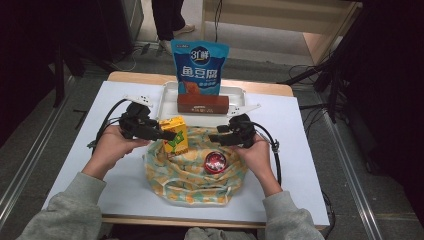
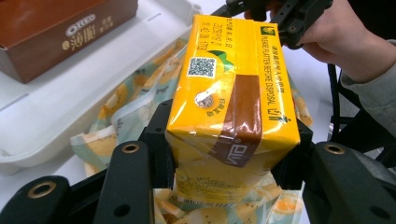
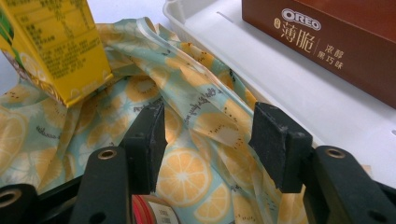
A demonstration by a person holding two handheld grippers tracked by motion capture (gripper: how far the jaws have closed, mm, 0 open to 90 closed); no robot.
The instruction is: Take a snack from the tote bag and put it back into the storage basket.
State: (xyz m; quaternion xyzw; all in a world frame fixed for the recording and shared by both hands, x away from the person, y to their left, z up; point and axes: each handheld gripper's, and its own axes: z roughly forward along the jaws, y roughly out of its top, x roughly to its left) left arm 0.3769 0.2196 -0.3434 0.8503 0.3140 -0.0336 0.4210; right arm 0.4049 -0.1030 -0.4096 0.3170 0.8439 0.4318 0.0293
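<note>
The left gripper has its black fingers clamped on both sides of the yellow cardboard juice carton, holding it upright over the fruit-printed cloth bag on the white tabletop. The right gripper has its fingers apart with nothing between them, above a fold of the bag, just beside the white plastic tray with the brown Oreo box.
</note>
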